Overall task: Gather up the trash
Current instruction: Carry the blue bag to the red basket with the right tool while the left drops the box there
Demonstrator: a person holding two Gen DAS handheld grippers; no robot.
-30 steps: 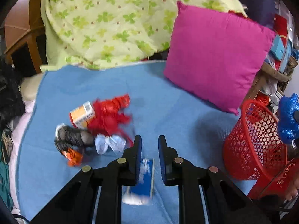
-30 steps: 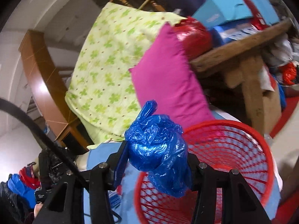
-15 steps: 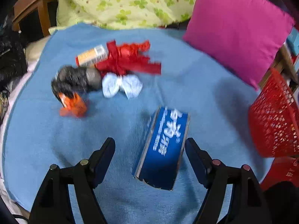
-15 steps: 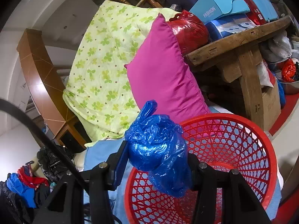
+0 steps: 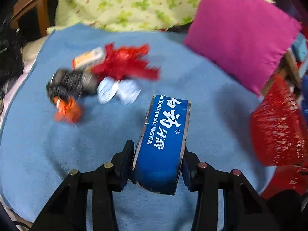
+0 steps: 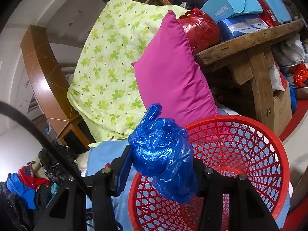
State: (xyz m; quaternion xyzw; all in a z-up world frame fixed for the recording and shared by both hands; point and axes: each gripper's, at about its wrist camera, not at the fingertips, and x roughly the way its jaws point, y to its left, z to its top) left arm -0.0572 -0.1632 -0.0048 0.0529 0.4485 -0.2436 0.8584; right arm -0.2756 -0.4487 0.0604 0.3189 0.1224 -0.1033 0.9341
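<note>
Between the closing jaws of the left gripper (image 5: 156,160), tilted steeply down, lies a glossy blue toothpaste box (image 5: 162,140) lettered "Toothpaste", both pads at its long sides. Beyond it crumpled wrappers (image 5: 100,80) litter a blue blanket (image 5: 57,144). Near level, the right gripper (image 6: 161,163) clamps a crinkled blue plastic bag (image 6: 163,154) above a red mesh basket (image 6: 250,154).

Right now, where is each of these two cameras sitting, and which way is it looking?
Left wrist: sits on the left gripper, looking down onto a blue blanket; its black fingers are closing around a blue toothpaste box, with a trash pile beyond.
Right wrist: sits on the right gripper, looking more level across the room; its fingers hold a crumpled blue plastic bag over a red basket.
Shared: the red basket, pink pillow, green clover quilt and blue blanket.
</note>
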